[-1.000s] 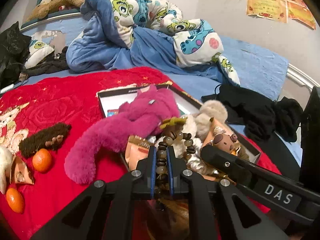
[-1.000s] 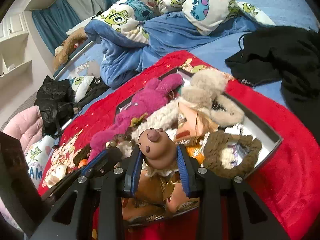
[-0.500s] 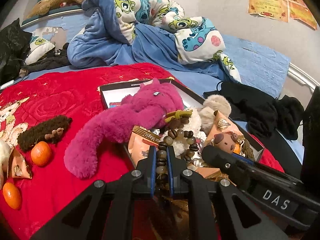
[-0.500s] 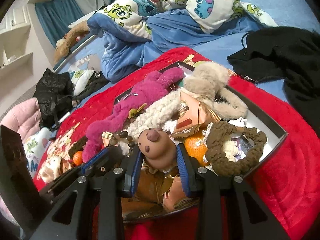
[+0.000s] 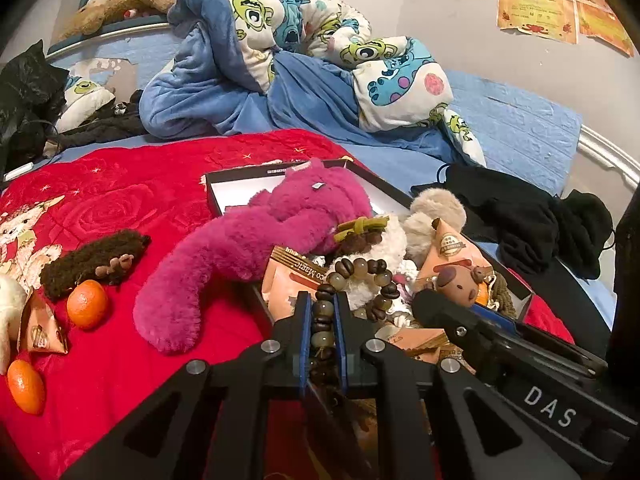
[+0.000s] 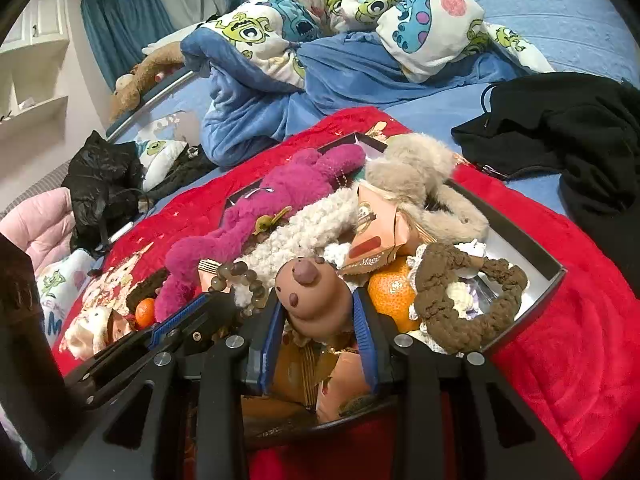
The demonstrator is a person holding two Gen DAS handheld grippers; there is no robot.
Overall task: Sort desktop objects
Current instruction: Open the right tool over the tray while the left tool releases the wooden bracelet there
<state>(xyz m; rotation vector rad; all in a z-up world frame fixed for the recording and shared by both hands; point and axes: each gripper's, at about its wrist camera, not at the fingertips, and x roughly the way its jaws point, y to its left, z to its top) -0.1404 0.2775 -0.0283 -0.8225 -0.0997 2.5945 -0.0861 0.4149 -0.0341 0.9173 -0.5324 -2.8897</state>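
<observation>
Jaws of the left gripper [image 5: 322,312] pinch a bead bracelet [image 5: 362,280] above the crowded black box [image 5: 524,294]. Right view: the right gripper [image 6: 318,312] clamps a brown figurine [image 6: 310,300] over it. Both seem mid-placement; releasing comes next.

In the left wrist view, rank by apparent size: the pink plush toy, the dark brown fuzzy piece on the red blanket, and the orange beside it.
1. pink plush toy, by far the largest.
2. dark brown fuzzy piece.
3. orange, the smallest.
All three lie at similar range from the camera, so the order is fairly safe.
</observation>
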